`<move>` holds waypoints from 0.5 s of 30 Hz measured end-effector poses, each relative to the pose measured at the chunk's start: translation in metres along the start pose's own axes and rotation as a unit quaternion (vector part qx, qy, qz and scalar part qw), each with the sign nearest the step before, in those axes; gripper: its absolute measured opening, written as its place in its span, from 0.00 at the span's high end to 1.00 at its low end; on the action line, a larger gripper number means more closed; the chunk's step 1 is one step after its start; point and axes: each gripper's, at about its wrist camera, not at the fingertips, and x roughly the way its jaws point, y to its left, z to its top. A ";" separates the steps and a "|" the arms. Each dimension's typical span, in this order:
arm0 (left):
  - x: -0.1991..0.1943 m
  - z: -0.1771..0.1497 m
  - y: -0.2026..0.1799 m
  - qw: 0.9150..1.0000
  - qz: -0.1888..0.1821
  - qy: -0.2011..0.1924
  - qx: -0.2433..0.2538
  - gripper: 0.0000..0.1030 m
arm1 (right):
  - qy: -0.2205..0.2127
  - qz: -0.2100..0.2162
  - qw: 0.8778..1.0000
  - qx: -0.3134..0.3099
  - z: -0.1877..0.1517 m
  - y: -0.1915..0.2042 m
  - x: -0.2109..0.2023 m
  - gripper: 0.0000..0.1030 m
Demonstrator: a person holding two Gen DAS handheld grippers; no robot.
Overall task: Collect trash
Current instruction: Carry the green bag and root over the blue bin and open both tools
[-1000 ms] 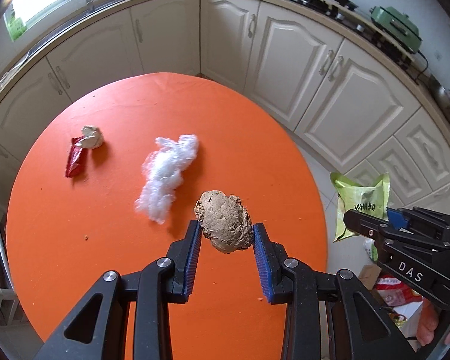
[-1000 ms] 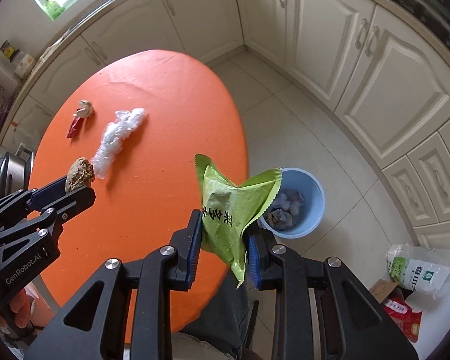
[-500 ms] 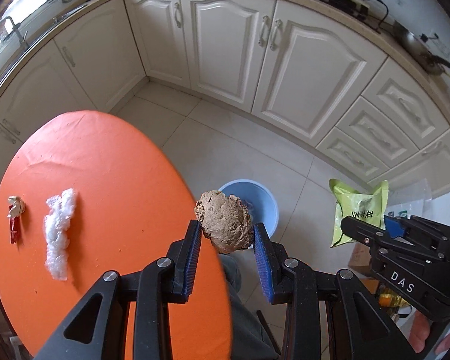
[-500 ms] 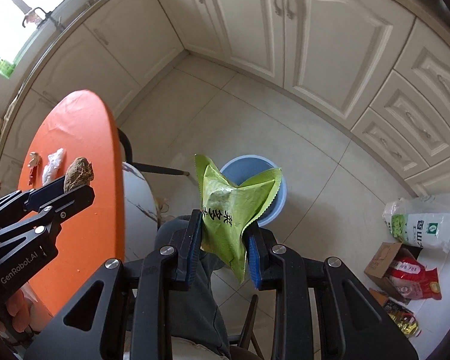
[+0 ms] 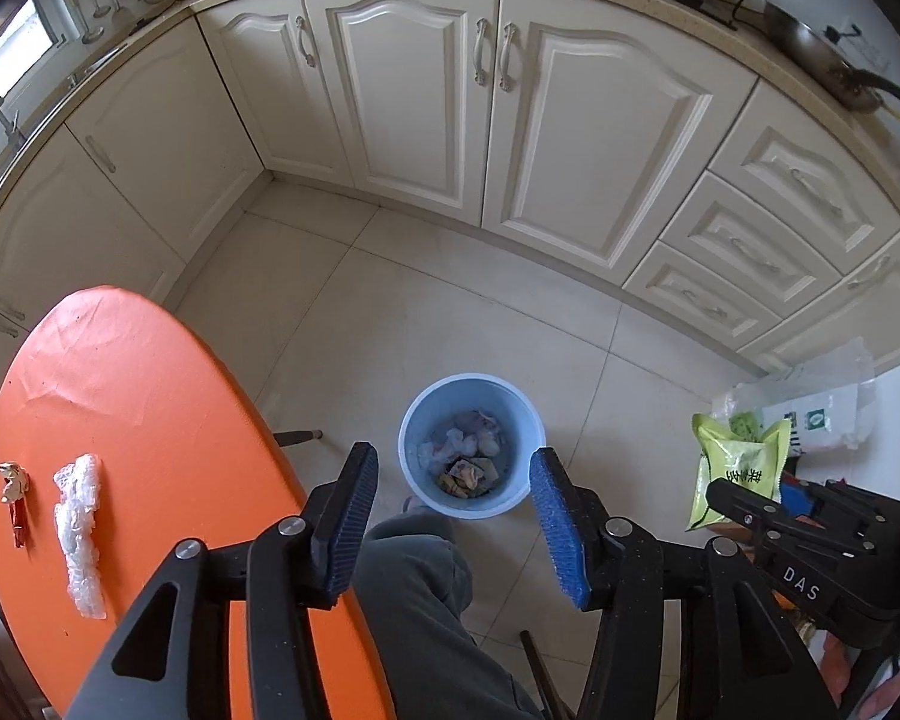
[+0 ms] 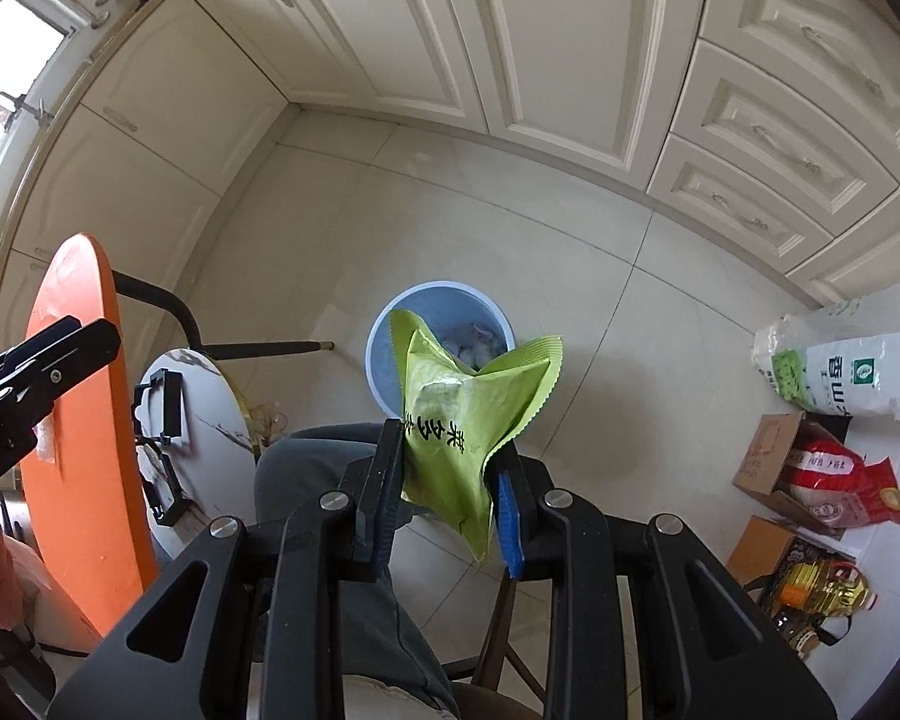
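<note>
Over the blue bin [image 5: 471, 445], the left gripper [image 5: 453, 525] is opening empty while the right gripper [image 6: 447, 483] is clamping a green packet [image 6: 459, 414] (which risks drifting past the rim).

Orange tabletop [image 5: 150, 420]; light blue bin [image 5: 414, 474]; lime-green snack bag [image 6: 462, 414] with black characters; blue ribbed pads on black jaws; cream cabinets [image 5: 402, 108] — pale beige floor tiles [image 5: 450, 330]; clear-white plastic wad [image 5: 78, 516]; red wrapper [image 5: 17, 522].
</note>
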 end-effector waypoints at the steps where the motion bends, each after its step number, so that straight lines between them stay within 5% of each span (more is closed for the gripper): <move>1: 0.003 0.001 0.000 1.000 0.000 0.003 -0.002 0.52 | 0.002 0.000 1.000 0.002 0.001 -0.002 0.002 0.74; 12: 0.006 -0.006 0.023 0.999 0.022 0.008 -0.028 0.52 | 0.012 0.019 0.999 -0.039 0.015 0.043 0.017 0.73; 15: 0.003 -0.009 0.031 0.999 0.028 0.007 -0.037 0.52 | 0.004 0.038 0.998 -0.049 0.020 0.062 0.014 0.64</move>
